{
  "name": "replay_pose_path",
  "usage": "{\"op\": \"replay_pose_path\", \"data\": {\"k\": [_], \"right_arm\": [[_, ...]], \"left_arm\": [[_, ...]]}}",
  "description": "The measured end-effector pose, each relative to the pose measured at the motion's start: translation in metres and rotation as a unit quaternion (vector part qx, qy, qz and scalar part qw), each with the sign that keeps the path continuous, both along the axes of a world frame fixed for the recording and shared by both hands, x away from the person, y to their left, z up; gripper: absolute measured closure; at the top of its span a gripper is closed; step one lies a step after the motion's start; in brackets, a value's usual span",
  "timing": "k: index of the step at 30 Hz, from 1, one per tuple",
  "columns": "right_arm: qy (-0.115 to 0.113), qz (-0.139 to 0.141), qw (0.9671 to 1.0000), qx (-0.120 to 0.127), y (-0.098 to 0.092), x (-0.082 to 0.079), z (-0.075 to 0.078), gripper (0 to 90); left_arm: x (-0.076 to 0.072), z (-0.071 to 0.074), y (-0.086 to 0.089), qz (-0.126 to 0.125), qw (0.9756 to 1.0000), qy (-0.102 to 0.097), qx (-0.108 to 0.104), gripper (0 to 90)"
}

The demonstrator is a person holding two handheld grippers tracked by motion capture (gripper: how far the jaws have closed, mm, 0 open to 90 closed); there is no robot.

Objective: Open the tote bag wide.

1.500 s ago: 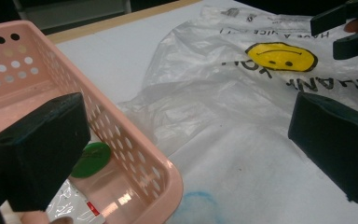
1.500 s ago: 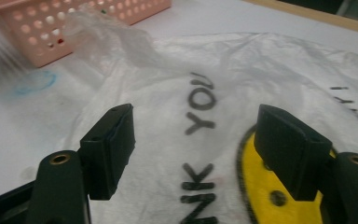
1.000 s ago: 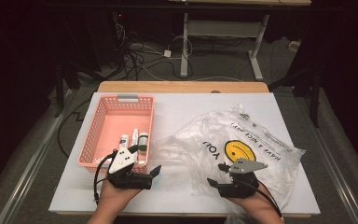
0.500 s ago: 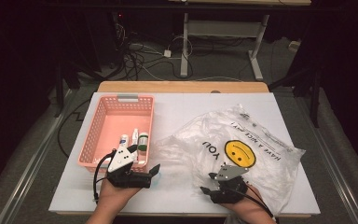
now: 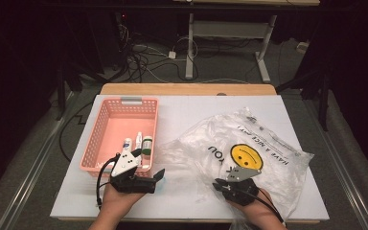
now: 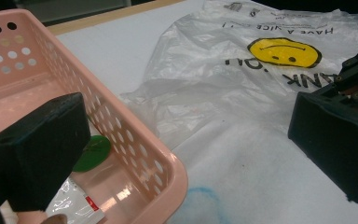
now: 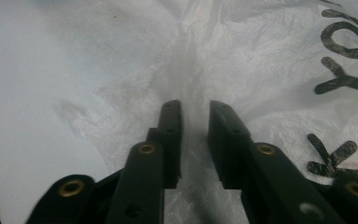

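Bunching between the right tongs (image 7: 195,116), the plastic bag (image 7: 270,70) fold.

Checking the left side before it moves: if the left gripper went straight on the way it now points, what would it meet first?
Likely the clear plastic bag spread on the table; the left gripper is open and points across it, with the pink basket beside its line.

My left gripper (image 5: 159,173) is black, topped by a pale three-cornered plate, with a black cable looping off it. My right gripper (image 7: 195,116) has slim black jaws on linkage arms with brass-coloured rivets. My forearms are bare, no sleeves.
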State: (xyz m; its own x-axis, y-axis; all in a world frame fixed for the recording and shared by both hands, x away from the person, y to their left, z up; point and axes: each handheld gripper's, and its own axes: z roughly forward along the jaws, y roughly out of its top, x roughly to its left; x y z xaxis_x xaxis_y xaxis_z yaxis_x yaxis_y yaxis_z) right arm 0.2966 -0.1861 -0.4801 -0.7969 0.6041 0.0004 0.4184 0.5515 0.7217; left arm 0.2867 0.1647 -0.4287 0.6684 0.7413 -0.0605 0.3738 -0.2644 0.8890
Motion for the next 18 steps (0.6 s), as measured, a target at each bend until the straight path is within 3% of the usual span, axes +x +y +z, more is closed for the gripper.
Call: {"op": "replay_pose_path", "data": {"k": [5, 18], "right_arm": [[-0.006, -0.003, 1.0, -0.001, -0.003, 0.001, -0.001, 89.9], [-0.036, -0.047, 0.9983, 0.0, -0.015, 0.014, 0.004, 90.0]], "left_arm": [[0.0, 0.0, -0.001, -0.001, 1.0, 0.001, 0.001, 0.0], [0.0, 0.0, -0.001, -0.001, 1.0, 0.0, 0.001, 0.0]]}}
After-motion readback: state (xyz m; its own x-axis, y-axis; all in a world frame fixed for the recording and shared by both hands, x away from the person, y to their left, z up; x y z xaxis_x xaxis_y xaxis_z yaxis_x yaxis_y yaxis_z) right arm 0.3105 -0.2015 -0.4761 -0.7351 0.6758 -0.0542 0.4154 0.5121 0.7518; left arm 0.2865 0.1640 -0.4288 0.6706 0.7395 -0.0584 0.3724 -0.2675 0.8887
